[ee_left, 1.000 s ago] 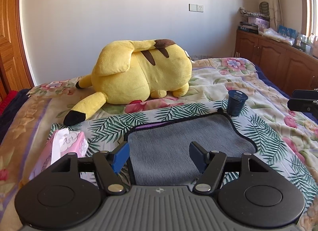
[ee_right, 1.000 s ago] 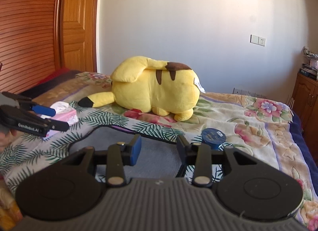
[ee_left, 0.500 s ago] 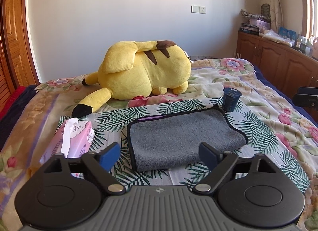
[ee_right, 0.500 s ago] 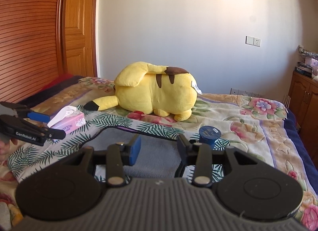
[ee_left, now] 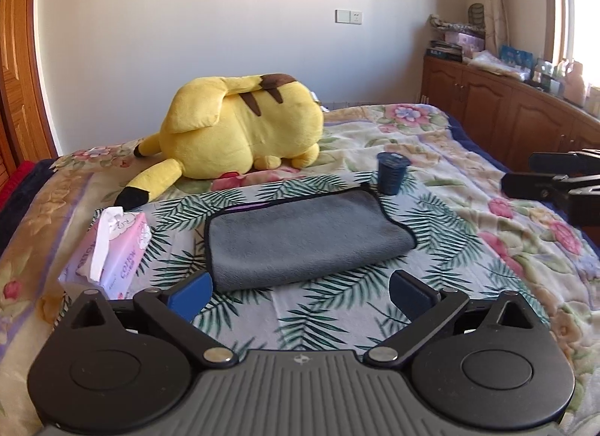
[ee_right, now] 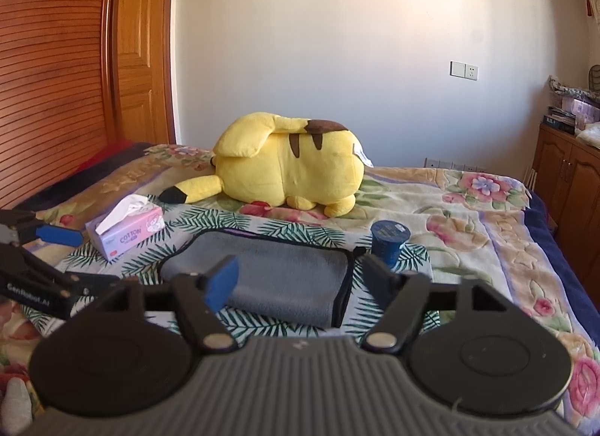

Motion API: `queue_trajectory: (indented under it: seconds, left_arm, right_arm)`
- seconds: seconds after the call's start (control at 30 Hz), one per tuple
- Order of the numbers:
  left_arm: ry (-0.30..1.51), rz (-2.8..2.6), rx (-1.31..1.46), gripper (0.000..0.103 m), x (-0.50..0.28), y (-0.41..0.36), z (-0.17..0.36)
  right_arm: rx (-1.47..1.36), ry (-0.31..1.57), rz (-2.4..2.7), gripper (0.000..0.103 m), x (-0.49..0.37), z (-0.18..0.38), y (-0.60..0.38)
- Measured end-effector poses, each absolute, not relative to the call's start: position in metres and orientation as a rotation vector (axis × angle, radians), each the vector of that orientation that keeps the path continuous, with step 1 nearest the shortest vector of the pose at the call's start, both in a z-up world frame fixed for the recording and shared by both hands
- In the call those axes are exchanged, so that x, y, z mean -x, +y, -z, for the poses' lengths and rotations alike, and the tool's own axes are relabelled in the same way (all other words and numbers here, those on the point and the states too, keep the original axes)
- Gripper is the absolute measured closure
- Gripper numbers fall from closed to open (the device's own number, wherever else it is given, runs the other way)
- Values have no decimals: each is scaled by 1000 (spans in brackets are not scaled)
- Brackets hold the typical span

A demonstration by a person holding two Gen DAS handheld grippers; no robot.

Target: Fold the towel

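A bed (ee_left: pixel 468 218) fills most of both views, covered by a soft quilted spread printed with pink flowers on cream and, nearer the cameras, green palm fronds on white. Behind it stands a plain pale wall, with ribbed, varnished wooden wardrobe doors (ee_right: pixel 56 72) on one side and low wooden cabinets (ee_left: pixel 498 113) on the other.

A large yellow plush toy (ee_left: pixel 240 132) lies on its side near the far end of the bed, rounded and fuzzy, with brown stripes on its back and a black-tipped limb stretched out toward the tissue box.

The towel (ee_left: pixel 303 241) lies in the middle of the bed on the palm-frond area, already folded into a thick rectangle. It is grey, with a short velvety nap, a dark bound edge and rounded corners; its folded edge bulges softly on the side nearest the right tool.

The left tool (ee_left: pixel 300 291) hangs over the bed just short of the towel's near edge, its matte black fingers spread wide and holding nothing, blue pads facing inward. The right tool (ee_right: pixel 300 278) is likewise spread and empty, above the towel's near end.

A pink cardboard tissue box (ee_left: pixel 116 252) with a white sheet sticking up sits beside the towel. A small dark blue tapered cup (ee_left: pixel 392 173) stands upright just past the towel's far corner.
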State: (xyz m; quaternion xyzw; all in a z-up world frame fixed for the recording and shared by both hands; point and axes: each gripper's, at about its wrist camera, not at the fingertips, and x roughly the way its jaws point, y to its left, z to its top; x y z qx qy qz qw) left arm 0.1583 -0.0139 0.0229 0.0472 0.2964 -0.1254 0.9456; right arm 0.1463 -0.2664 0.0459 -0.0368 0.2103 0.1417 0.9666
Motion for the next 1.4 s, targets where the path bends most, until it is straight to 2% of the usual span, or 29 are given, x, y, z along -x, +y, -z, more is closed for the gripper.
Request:
queue_trajectory:
  seconds: [0.2, 0.83, 1.4]
  left_arm:
    - [589, 249, -90, 16, -139, -23, -29]
    - [560, 168, -119, 16, -73, -28, -39]
    - [547, 164, -80, 16, -16, -26, -32]
  right_arm:
    - [67, 430, -271, 0, -132, -46, -267]
    - [68, 486, -178, 0, -85, -41, -266]
    - [49, 434, -178, 0, -32, -36, -257]
